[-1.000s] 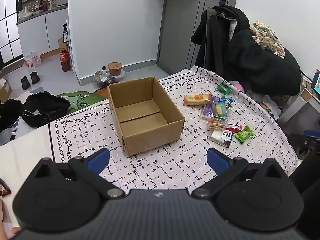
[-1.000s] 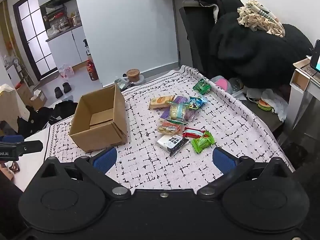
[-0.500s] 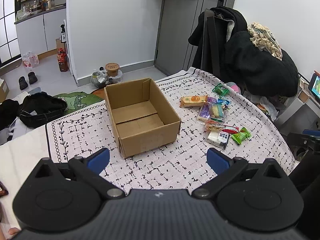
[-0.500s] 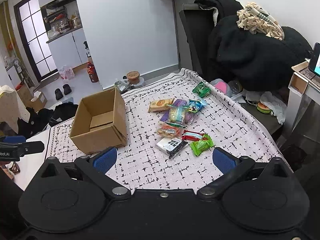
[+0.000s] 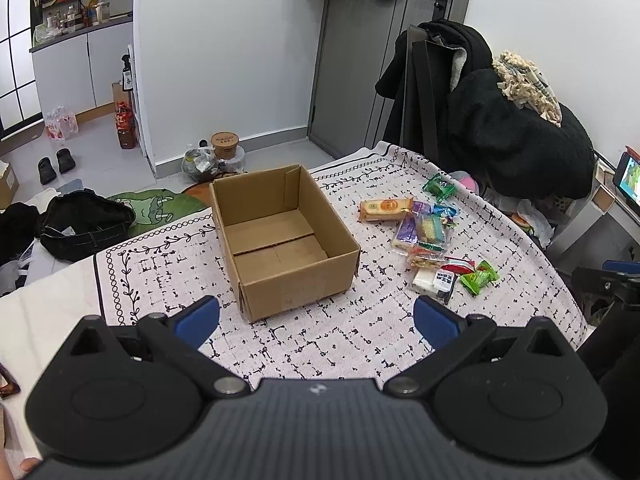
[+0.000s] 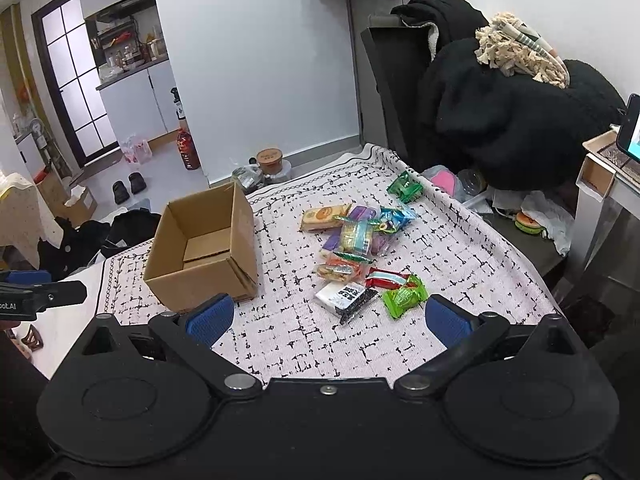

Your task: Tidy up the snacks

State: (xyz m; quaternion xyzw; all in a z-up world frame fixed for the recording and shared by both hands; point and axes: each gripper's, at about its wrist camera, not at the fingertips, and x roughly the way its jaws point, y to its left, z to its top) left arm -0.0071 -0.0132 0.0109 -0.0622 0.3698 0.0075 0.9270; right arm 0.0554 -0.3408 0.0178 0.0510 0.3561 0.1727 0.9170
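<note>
- Between the blue pads (image 5: 198, 315) of the left gripper (image 5: 316, 318), spread wide apart and holding nothing, lies only the patterned tablecloth (image 5: 320, 340).
- Just past those pads stands an open cardboard box (image 5: 282, 236), upright and with nothing inside, its bottom flaps meeting along a seam.
- To the right of the box, well apart from it, the snack packets lie in a loose heap on the cloth: an orange biscuit pack (image 5: 385, 209), a purple packet (image 5: 406, 229), and a white packet with black print (image 5: 434, 280) that is too small to read.
- A green candy wrapper (image 5: 478, 278) lies just beside the white packet, and another green packet (image 5: 439, 188) sits alone at the far edge of the cloth.
- The right gripper (image 6: 330, 318) also hovers above the cloth with its blue pads (image 6: 448, 318) wide apart and nothing between them.
- Just ahead of it lie the white packet (image 6: 344, 296) and the green wrapper (image 6: 403, 296), with a red-striped packet (image 6: 386, 278) touching both.
- At the left edge of the right wrist view the other gripper shows, with the letters "oot.AI" on its side (image 6: 8, 306).
- Beyond the table, black coats (image 6: 512, 120) are piled on a chair, and a brown tub (image 5: 224, 145) stands on the floor by the wall.
</note>
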